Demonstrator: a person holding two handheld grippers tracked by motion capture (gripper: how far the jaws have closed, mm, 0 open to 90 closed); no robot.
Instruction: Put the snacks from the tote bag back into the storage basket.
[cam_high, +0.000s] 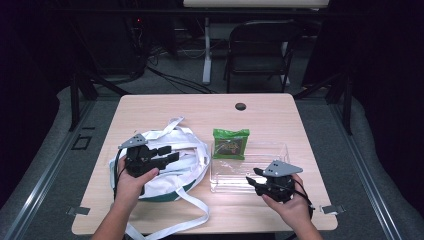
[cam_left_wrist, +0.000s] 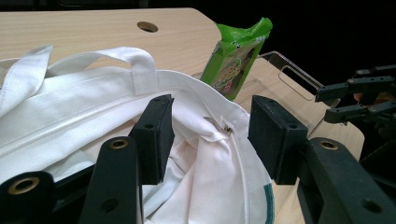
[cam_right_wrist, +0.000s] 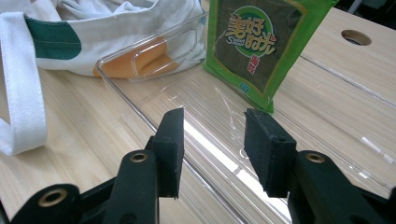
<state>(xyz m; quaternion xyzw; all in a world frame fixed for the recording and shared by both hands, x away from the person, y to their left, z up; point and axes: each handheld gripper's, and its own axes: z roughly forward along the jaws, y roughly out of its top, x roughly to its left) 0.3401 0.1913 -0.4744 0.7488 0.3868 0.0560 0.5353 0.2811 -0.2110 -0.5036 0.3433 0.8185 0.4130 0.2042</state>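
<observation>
Both jaws are held spread: left gripper (cam_high: 167, 154) over the white bag (cam_high: 187, 165), right gripper (cam_high: 254, 181) at the clear tray (cam_high: 280, 150). The green packet (cam_high: 230, 143) could be tipped if nudged.

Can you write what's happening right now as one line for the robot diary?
left gripper: open over white bag | right gripper: open at clear tray | green packet: in tray

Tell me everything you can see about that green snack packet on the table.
The green foil-look snack packet is a flat, sealed pouch with a crimped top edge, a dark centre panel and yellow and white lettering on a round logo. It stands nearly upright, leaning slightly, inside the clear plastic tray at its far left corner, its bottom edge on the tray floor. The white cloth bag lies just beside the tray. Neither gripper touches the packet.
</observation>
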